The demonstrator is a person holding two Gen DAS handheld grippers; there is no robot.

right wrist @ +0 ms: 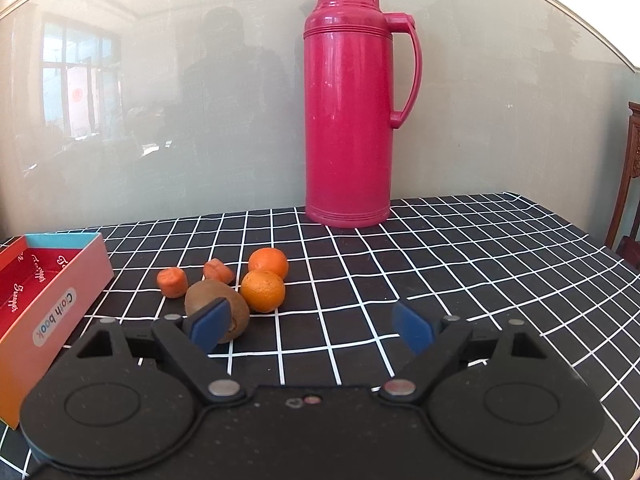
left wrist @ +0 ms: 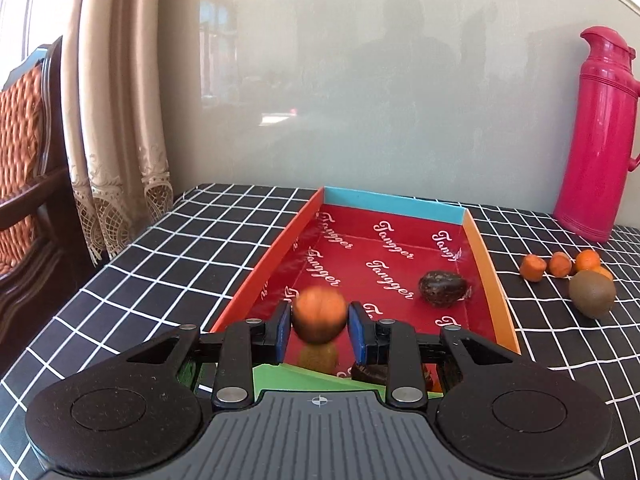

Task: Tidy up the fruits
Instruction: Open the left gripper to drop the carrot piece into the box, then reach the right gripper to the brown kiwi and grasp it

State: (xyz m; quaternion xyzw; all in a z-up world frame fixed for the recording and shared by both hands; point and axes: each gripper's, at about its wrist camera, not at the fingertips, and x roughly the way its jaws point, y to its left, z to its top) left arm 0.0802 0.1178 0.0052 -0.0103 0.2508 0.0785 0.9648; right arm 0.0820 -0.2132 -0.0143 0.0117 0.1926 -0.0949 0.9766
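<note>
In the left wrist view my left gripper (left wrist: 319,330) hangs over the near end of the red-lined box (left wrist: 276,248). A blurred orange fruit (left wrist: 319,315) sits between its blue pads with small gaps on both sides. A dark fruit (left wrist: 442,288) lies in the box. In the right wrist view my right gripper (right wrist: 312,326) is open and empty above the cloth. Just ahead lie a kiwi (right wrist: 212,300), two oranges (right wrist: 263,290) (right wrist: 268,262) and two small orange pieces (right wrist: 172,282) (right wrist: 218,271).
A tall pink thermos (right wrist: 347,112) stands at the back against the wall. The box (right wrist: 56,300) is left of the fruit pile. The table has a black grid cloth (right wrist: 440,264). A wooden chair (left wrist: 28,168) and curtain stand left of the table.
</note>
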